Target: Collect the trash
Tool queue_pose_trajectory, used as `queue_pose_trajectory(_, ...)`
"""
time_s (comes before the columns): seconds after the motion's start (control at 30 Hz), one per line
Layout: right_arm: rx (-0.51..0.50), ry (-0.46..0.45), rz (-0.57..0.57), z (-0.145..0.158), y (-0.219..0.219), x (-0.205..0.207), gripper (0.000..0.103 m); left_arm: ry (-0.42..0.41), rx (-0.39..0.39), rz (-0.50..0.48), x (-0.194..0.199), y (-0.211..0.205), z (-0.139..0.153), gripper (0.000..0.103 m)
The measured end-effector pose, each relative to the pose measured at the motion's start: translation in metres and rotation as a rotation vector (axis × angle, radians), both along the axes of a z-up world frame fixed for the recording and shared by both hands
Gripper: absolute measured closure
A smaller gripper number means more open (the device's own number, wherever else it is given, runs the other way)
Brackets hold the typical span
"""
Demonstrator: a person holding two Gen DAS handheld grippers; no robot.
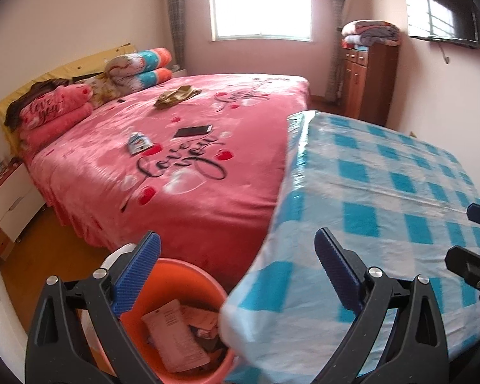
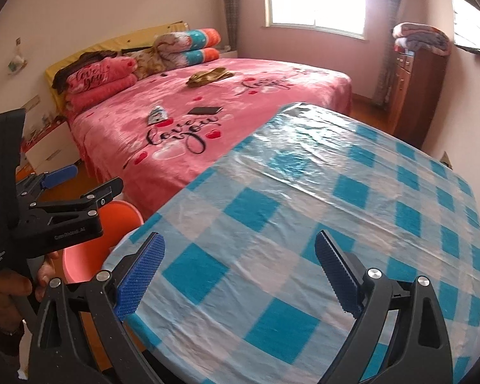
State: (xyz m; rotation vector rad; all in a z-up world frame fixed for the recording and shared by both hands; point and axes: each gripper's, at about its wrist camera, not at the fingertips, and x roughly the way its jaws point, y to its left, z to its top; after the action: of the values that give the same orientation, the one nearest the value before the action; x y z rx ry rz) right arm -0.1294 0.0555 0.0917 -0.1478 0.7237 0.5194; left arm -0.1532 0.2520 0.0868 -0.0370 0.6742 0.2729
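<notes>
Pink bed (image 1: pixel 188 160): biggest thing I see, filling the room's left half under a bright window (image 1: pixel 260 1); its long axis runs from the yellow headboard toward me.
Table (image 1: pixel 384 192): blue-and-white checked plastic cloth, glossy, its near corner overhanging the bin.
Orange bin (image 1: pixel 208 281): on the wood floor between bed and table; the cloth hides its right rim.
Left gripper (image 1: pixel 236 275): fingers spread wide, empty, hovering just above the bin; I see it side-on in the right view (image 2: pixel 80 185), a hand (image 2: pixel 3 291) around its handle.
Right gripper (image 2: pixel 240 272): fingers spread wide, empty, over the table's near edge.
Trash (image 1: pixel 176 339): crumpled paper and wrappers inside the bin; the largest sheet lies lengthwise toward me, print blurred.
Phone (image 1: pixel 193 131): dark, flat on the bed.
Small packet (image 1: pixel 139 142): beside the phone; I cannot read it.
</notes>
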Motion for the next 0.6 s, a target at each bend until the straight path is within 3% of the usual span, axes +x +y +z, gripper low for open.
queue_pose_trajectory(0.6,0.08,-0.074,-0.236,0.028,-0.105,-0.021,0.009,-0.064,0.025,-0.218,0.013,-0.106,0.031,0.005)
